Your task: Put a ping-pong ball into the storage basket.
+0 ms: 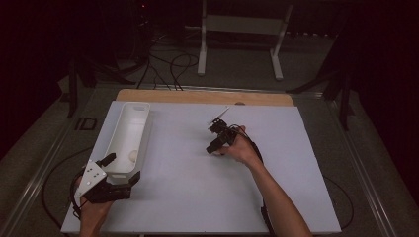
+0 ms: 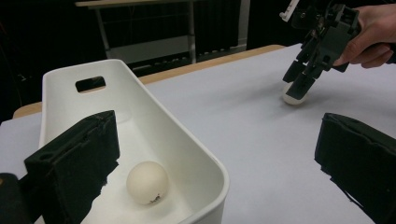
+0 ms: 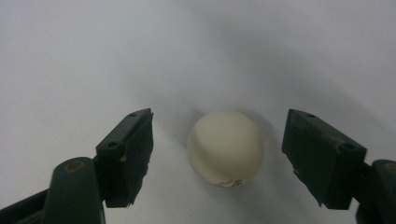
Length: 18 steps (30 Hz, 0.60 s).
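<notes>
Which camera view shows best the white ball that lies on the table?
The right gripper view: the ball on the table lies close and sharp between the open jaws. The left gripper view shows it small, partly behind the right gripper. The high view hides it behind that gripper.

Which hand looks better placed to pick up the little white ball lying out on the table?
The right. The right gripper has its black jaws on either side of the small cream-white ball, not yet pressing it. The left gripper straddles the wall of the white plastic bin, far from that ball.
</notes>
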### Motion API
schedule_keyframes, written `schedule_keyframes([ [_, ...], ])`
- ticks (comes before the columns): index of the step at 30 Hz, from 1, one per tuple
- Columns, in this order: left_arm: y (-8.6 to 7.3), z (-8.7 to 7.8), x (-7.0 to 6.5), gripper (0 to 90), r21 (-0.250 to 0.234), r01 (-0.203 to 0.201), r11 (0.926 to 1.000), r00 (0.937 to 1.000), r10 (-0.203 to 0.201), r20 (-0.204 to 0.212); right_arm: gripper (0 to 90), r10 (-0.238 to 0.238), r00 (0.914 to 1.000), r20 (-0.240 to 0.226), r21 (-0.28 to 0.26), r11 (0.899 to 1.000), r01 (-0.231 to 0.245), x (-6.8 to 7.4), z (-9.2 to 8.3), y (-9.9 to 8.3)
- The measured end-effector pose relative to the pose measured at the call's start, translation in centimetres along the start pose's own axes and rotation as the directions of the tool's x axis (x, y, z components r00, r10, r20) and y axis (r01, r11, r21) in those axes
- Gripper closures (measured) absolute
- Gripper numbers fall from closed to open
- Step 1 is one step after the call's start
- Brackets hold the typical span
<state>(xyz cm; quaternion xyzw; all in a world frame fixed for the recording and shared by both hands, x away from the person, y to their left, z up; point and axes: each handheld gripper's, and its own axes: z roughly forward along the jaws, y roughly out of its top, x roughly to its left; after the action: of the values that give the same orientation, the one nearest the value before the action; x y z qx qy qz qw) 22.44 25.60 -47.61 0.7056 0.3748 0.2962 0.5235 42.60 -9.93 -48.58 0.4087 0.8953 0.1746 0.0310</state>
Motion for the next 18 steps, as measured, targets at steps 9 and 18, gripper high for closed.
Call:
schedule_keyframes([
  [9,0.01,-0.03,0.0,0.6,-0.001,0.0,1.0,1.0,0.0,-0.001,27.8,-0.008,0.9999,0.006,0.023,1.0,0.008,-0.13,0.31,-0.29],
  [18,0.01,-0.05,0.03,0.6,-0.001,0.001,1.0,1.0,-0.001,-0.002,35.6,-0.022,0.9996,0.019,0.056,0.998,0.021,-0.13,0.79,-0.42],
])
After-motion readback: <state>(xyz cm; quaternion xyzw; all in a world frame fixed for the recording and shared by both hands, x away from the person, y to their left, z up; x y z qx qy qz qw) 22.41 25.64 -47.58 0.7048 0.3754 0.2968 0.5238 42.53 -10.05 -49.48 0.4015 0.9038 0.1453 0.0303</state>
